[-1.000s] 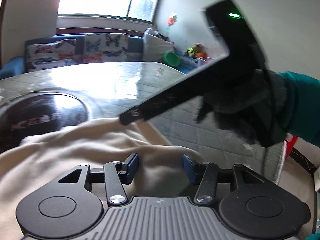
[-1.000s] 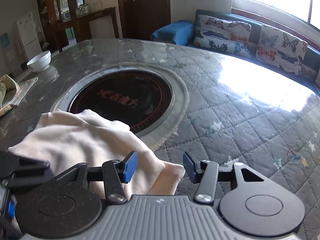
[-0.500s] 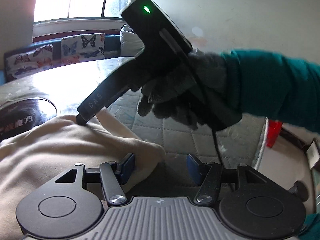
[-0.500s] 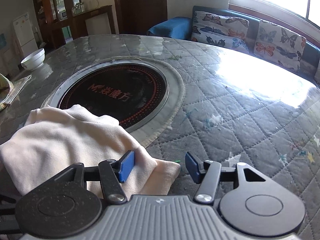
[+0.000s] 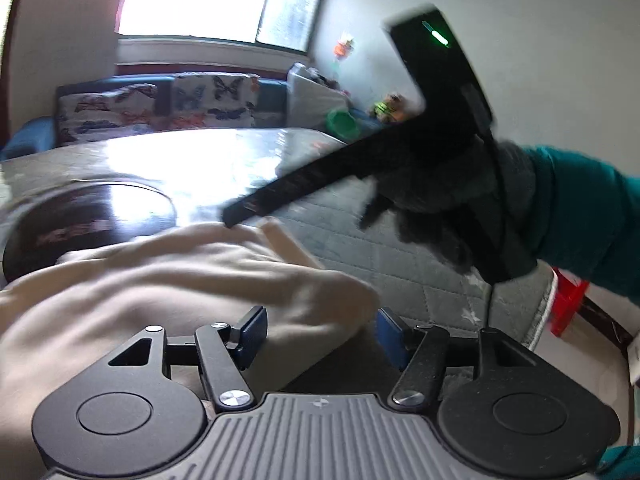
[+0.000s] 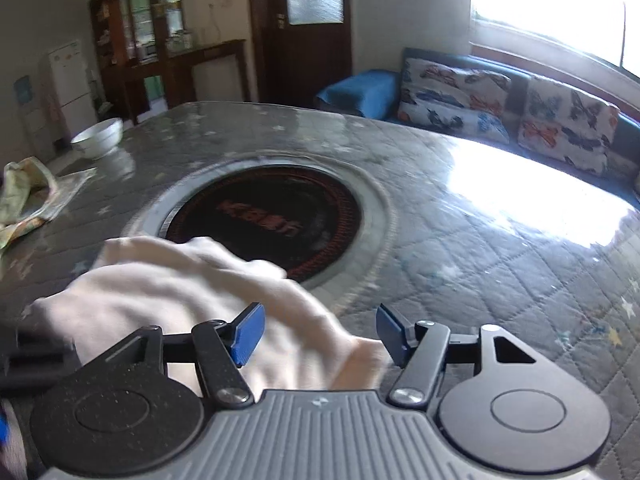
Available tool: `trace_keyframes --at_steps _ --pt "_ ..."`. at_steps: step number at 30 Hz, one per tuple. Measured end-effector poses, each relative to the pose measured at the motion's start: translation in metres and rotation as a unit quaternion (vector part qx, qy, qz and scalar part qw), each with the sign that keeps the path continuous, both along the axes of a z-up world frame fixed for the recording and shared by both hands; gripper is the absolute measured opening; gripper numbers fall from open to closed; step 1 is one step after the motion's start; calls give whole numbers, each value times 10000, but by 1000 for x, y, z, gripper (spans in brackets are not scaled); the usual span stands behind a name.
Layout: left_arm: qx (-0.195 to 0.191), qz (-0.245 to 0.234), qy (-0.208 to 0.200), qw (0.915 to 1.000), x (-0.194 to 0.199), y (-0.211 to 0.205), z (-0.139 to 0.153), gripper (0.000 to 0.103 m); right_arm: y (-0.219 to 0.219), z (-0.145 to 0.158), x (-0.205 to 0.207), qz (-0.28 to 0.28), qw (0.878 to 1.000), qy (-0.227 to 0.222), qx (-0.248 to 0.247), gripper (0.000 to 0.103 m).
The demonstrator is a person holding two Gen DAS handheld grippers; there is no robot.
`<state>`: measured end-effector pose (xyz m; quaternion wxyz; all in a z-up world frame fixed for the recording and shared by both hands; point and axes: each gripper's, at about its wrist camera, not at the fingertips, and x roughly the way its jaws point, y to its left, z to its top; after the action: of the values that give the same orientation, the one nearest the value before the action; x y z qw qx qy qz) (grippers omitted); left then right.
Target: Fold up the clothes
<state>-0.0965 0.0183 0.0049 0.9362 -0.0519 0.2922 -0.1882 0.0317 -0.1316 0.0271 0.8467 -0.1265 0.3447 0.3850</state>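
A cream garment (image 5: 160, 280) lies bunched on the quilted grey table cover (image 5: 420, 264), partly over the round dark hotplate inset (image 5: 80, 220). My left gripper (image 5: 320, 334) is open, its blue pads either side of the garment's near fold. In the left wrist view the right gripper's black body (image 5: 400, 140), held by a gloved hand, hangs over the cloth's far edge. In the right wrist view my right gripper (image 6: 318, 332) is open just above the garment (image 6: 180, 292), which fills the lower left.
A white bowl (image 6: 98, 136) and a crumpled patterned cloth (image 6: 28, 196) sit at the table's far left. The round hotplate inset (image 6: 272, 220) sits mid-table. A sofa with butterfly cushions (image 6: 500, 108) runs beyond the table. A red object (image 5: 568, 300) sits below the table's right edge.
The left view has swung back toward the window. The right gripper has lifted and tilted up over the cloth's far edge. Both grippers stay open; the garment bunches a little more.
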Motion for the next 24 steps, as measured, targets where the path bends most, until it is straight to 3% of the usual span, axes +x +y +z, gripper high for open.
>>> trace_keyframes --at_steps 9,15,24 --pt "-142 1398 39 9901 -37 78 6 64 29 -4 -44 696 9973 -227 -67 68" --pt "-277 1577 340 9865 -55 101 -8 64 44 -15 -70 1031 9945 -148 -148 68" --pt "-169 1426 316 9891 -58 105 -12 65 35 -28 -108 1162 9922 -308 -321 68"
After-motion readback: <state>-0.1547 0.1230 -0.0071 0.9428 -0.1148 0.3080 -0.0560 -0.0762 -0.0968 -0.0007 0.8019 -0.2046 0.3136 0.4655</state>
